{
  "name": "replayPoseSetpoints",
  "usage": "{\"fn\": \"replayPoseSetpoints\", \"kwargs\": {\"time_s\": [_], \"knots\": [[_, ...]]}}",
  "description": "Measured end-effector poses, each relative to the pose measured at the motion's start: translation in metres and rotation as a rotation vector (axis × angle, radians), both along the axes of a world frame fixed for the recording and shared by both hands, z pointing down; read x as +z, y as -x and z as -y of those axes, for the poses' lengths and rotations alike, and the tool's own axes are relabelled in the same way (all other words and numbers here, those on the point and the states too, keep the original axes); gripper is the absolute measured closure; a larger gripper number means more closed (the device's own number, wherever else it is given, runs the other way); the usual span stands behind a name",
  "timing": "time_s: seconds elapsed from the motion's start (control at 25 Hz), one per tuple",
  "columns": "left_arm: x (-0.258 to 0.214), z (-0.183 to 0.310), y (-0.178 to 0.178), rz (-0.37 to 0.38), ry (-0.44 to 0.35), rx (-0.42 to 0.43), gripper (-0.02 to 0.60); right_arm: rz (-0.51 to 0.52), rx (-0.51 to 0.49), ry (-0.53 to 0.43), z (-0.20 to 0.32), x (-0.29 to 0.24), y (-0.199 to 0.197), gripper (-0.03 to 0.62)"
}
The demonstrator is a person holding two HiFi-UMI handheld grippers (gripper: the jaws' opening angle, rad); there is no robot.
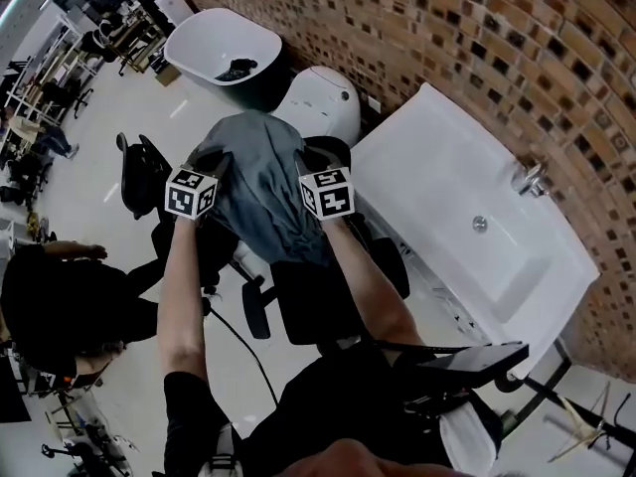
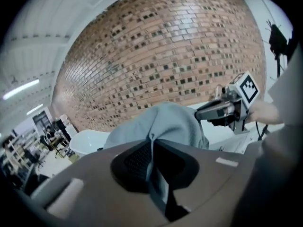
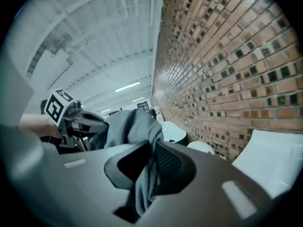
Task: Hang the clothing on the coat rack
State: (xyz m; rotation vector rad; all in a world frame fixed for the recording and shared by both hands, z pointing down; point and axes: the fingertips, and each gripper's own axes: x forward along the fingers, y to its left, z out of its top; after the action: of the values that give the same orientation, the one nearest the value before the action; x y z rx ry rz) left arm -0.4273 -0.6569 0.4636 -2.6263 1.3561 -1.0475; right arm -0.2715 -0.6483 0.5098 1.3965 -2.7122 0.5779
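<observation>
1. Head view looks steeply down on the grey garment (image 1: 260, 192), held up in the air between the two grippers and draping toward a black chair (image 1: 318, 301) below it.
2. In the left gripper view, the left gripper (image 2: 152, 167) has its jaws pressed together on a thin fold at the garment's left edge.
3. In the right gripper view, the right gripper (image 3: 150, 167) is clamped on a thicker bunch of the fabric, which hangs down between its jaws.
4. The cloth humps up between the two grippers, which are near each other.
5. To the right, a white sink (image 1: 437, 182) with a faucet (image 1: 530, 179) stands along the brick wall (image 1: 477, 38).
6. Farther off is a white tub (image 1: 221, 43).
7. At the near left is a person (image 1: 60, 306) in dark clothes.
</observation>
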Motion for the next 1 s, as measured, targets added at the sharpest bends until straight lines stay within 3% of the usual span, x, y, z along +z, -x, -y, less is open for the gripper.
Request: {"fn": "replayPoseSetpoints", "kwargs": {"time_s": [0.12, 0.28, 0.4, 0.56, 0.64, 0.68, 0.72, 0.76, 0.8, 0.84, 0.92, 1.0], "knots": [[-0.007, -0.03, -0.004, -0.158, 0.012, -0.009, 0.565, -0.032, -0.02, -0.124, -0.025, -0.027, -0.008, 0.569], [-0.01, -0.082, 0.007, -0.188, -0.011, -0.009, 0.548, -0.232, -0.076, -0.424, -0.085, -0.08, -0.014, 0.57], [0.009, -0.14, 0.016, -0.228, 0.04, 0.035, 0.537, -0.444, -0.094, -0.567, -0.138, -0.096, -0.035, 0.571], [0.052, -0.245, -0.008, -0.283, 0.206, 0.255, 0.505, -0.645, -0.145, -0.655, -0.21, -0.096, -0.054, 0.571], [0.078, -0.312, -0.045, -0.385, 0.375, 0.483, 0.508, -0.675, -0.158, -0.659, -0.241, -0.089, -0.068, 0.571], [0.102, -0.346, -0.065, -0.398, 0.461, 0.608, 0.508, -0.697, -0.151, -0.643, -0.258, -0.084, -0.078, 0.571], [0.127, -0.37, -0.078, -0.364, 0.505, 0.696, 0.506, -0.723, -0.137, -0.62, -0.277, -0.079, -0.086, 0.571], [0.147, -0.381, -0.083, -0.316, 0.495, 0.726, 0.508, -0.749, -0.123, -0.602, -0.296, -0.078, -0.088, 0.571], [0.155, -0.38, -0.082, -0.297, 0.451, 0.704, 0.506, -0.774, -0.114, -0.597, -0.314, -0.079, -0.085, 0.571], [0.15, -0.369, -0.078, -0.331, 0.391, 0.655, 0.508, -0.796, -0.104, -0.601, -0.332, -0.082, -0.079, 0.571], [0.115, -0.341, -0.07, -0.522, 0.255, 0.559, 0.506, -0.813, -0.069, -0.612, -0.37, -0.092, -0.07, 0.571], [0.071, -0.33, -0.08, -0.737, 0.175, 0.557, 0.505, -0.787, -0.007, -0.606, -0.414, -0.111, -0.073, 0.571]]}}
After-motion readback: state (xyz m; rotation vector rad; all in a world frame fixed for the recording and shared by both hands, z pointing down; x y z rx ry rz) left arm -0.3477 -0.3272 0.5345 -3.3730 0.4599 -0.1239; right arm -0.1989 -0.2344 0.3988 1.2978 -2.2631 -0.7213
